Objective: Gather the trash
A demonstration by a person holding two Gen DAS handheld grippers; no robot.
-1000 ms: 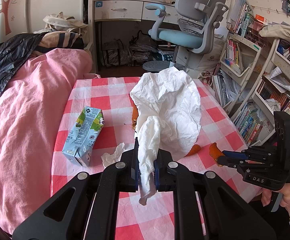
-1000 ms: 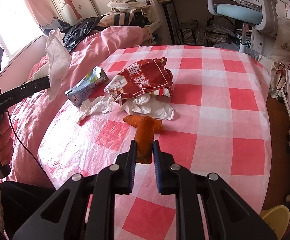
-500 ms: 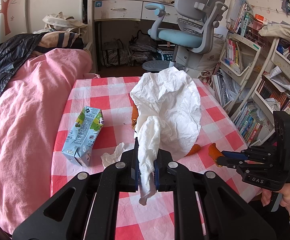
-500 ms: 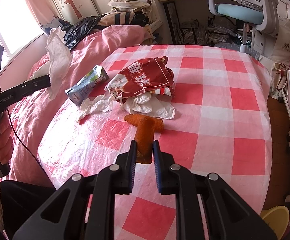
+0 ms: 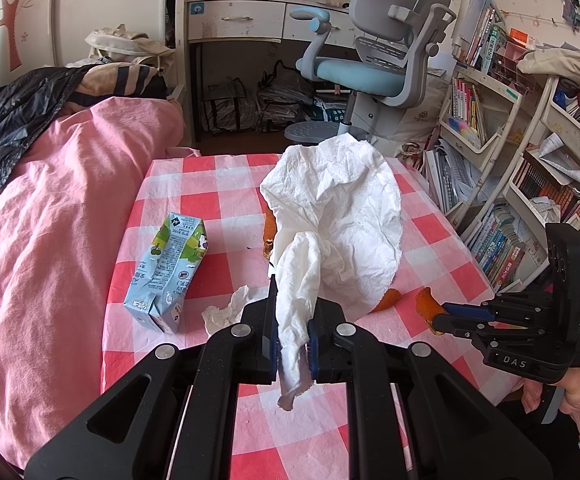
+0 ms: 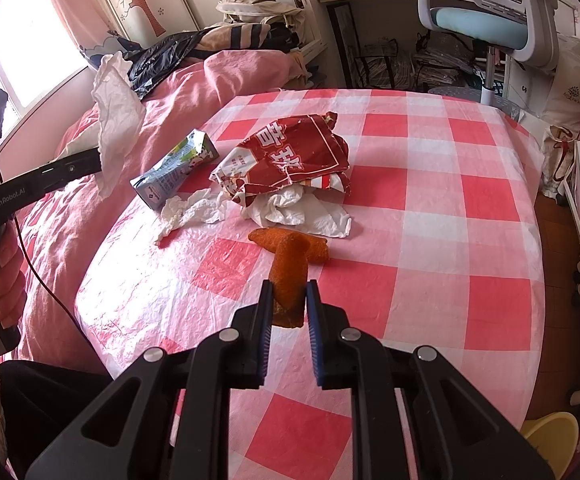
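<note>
My left gripper [image 5: 293,316] is shut on a large crumpled white tissue [image 5: 338,220] and holds it up above the table's near edge; it also shows in the right wrist view [image 6: 115,128]. My right gripper [image 6: 287,300] is shut on a strip of orange peel [image 6: 288,276], also seen in the left wrist view [image 5: 426,304], just above the checkered table [image 6: 430,208]. On the table lie a second orange peel [image 6: 318,246], a flattened milk carton [image 6: 173,170], a red snack bag [image 6: 290,156], white paper under it [image 6: 302,212] and a small crumpled tissue [image 6: 187,210].
A pink quilted bed [image 5: 41,220] borders the table's left side. A blue desk chair [image 5: 374,68] and a desk stand beyond the table. Bookshelves [image 5: 522,184] line the right. A yellow bin [image 6: 550,440] sits on the floor at the lower right.
Hardly anything has moved. Both grippers hold their items in nearly the same place, with only a slight drift of view.
</note>
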